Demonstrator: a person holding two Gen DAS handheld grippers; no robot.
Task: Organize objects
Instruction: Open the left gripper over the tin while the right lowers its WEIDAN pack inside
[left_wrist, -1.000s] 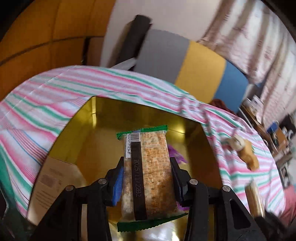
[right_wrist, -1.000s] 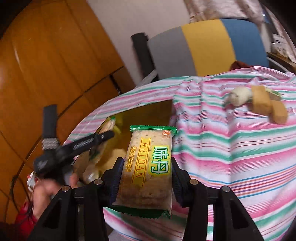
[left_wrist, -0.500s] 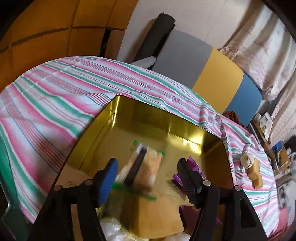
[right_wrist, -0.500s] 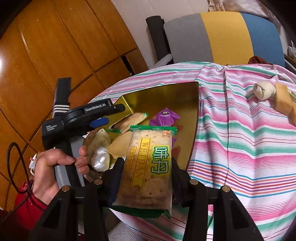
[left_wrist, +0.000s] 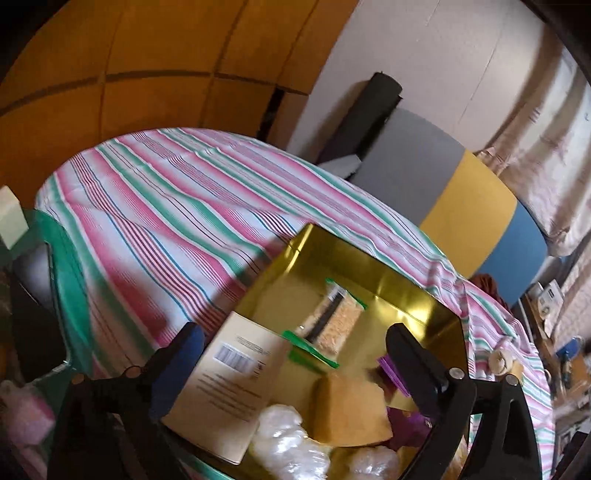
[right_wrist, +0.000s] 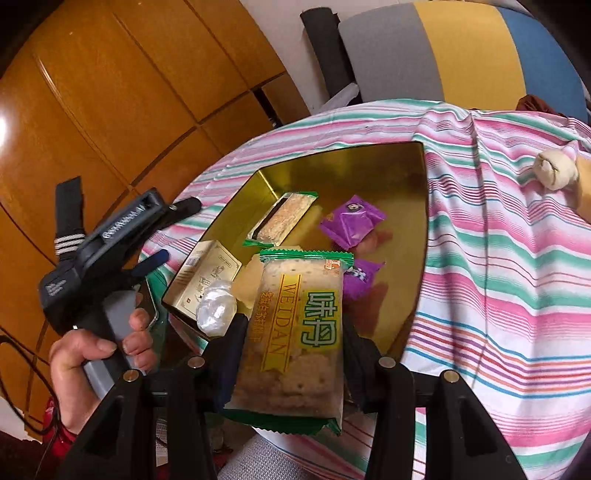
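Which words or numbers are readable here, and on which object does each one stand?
"WEIDAN": cracker pack in the right gripper, beside large green Chinese characters.
Small yellow Chinese line on that pack: too small.
Barcode and print on the box: blurred.
Lettering on the left gripper: unreadable.

Orange-brown wood panelling (left_wrist: 155, 70) with dark seams fills the left of both views and catches a bright glare at far left in the right wrist view. Beside it, a plain white wall (left_wrist: 436, 55). A grey, yellow and blue chair back (right_wrist: 454, 48) stands behind the table, which is covered by a pink, green and white striped cloth (left_wrist: 173, 206). Pale patterned curtain (left_wrist: 546, 155) at right, cluttered shelves below, too blurred to read.
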